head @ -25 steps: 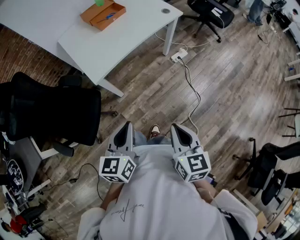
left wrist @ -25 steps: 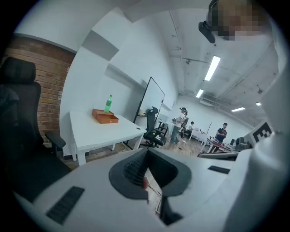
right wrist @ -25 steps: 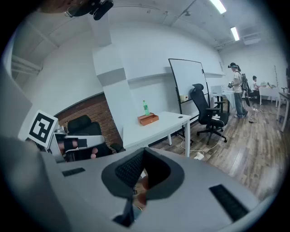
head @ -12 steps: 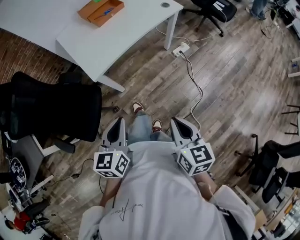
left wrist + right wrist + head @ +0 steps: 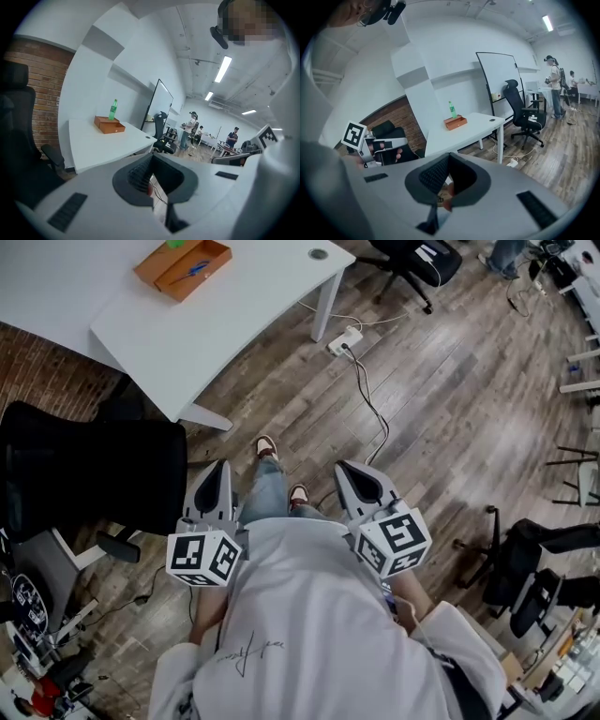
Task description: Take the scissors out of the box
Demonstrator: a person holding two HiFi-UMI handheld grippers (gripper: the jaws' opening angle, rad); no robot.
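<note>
Two tongs closed and empty, your left gripper (image 5: 212, 486) and right gripper (image 5: 361, 482) carried forward with your step, scissors (image 5: 195, 268) in the orange box (image 5: 156, 283), far left on the white table (image 5: 187, 329), closer than before.

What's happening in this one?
A person stands on the wood floor, short of the white desk, holding the left gripper and right gripper low in front, both shut and empty. The orange box sits untouched on the desk beside a green bottle; the task has not begun.

The box (image 5: 182, 266) lies on the table (image 5: 225, 320), chair (image 5: 89, 474) nearby.
</note>
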